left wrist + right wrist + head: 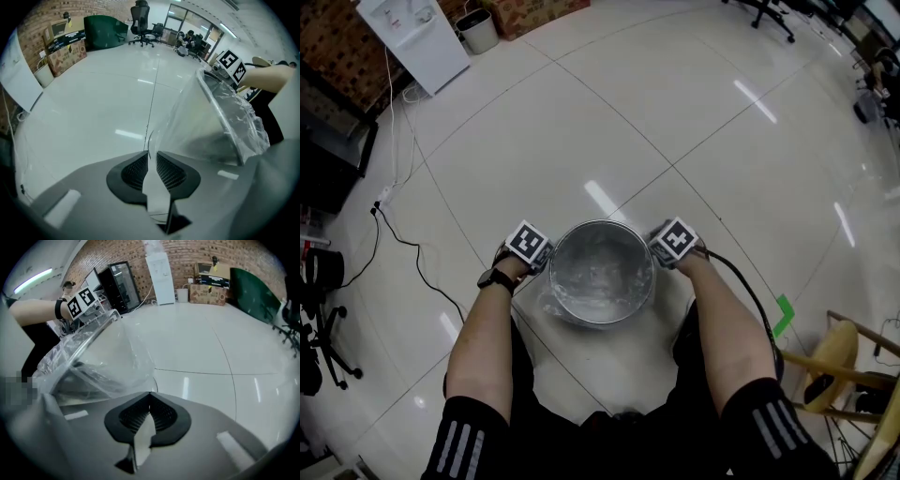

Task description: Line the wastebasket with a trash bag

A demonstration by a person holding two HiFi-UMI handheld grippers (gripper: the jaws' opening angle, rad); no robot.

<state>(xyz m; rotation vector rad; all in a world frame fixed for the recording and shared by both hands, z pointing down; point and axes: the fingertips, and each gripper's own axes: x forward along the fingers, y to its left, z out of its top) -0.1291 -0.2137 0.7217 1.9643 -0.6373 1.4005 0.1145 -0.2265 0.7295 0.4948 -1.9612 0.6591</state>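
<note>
A round metal wastebasket stands on the pale tiled floor below me, with a clear trash bag draped inside it and down over its rim. My left gripper is at the rim's left side and my right gripper at its right side, both pointing steeply down. In the left gripper view the jaws stand slightly apart, with the bag's film running into the gap. In the right gripper view the tips meet on the film hanging from the rim.
A white cabinet and a small bin stand far back left. A black cable snakes over the floor at left. A wooden chair and a strip of green tape lie to the right. An office chair base is at the left edge.
</note>
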